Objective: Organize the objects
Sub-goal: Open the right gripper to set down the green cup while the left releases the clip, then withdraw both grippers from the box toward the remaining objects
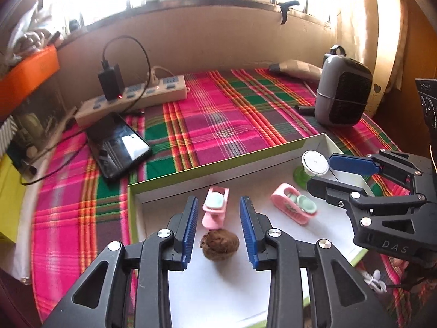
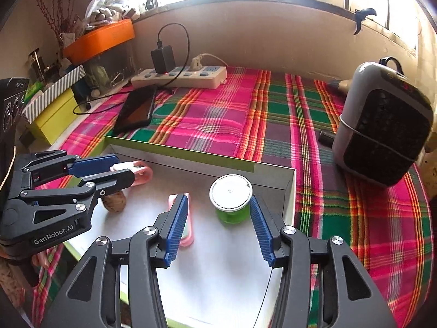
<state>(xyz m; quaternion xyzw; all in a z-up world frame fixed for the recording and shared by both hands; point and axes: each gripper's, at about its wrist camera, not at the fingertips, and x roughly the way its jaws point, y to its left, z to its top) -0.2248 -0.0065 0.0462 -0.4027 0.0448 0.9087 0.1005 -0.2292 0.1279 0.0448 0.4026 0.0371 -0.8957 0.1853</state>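
i had both grippers hanging over the shallow white tray (image 1: 169, 183) with the green rim, which sat on the plaid cloth (image 1: 218, 114). the left gripper (image 1: 218, 232) had its jaws wide and empty, with the brown nut-like lump (image 1: 220, 245) lying on the tray floor between the blue pads and touching neither. just beyond it stood one pink clip (image 1: 214, 210), and a second pink clip (image 1: 295, 206) lay on its side to the right. the right gripper (image 2: 218, 227) was also spread wide, holding nothing; the green spool with the silver top (image 2: 230, 199) stood between its fingers at the far right of the tray, close to the right pad, though i could not tell whether it touched. by my reading, four small things were already inside the tray, so the gathering looked mostly done, but they lay scattered with no clear order, and the sorting or lining up seemed to be what was left. neither piece was gripped yet. off the tray, the phone (image 1: 120, 147), the power strip (image 1: 142, 95) and the grey heater (image 1: 341, 93) sat well apart on the cloth, and i judged they were not part of the job.
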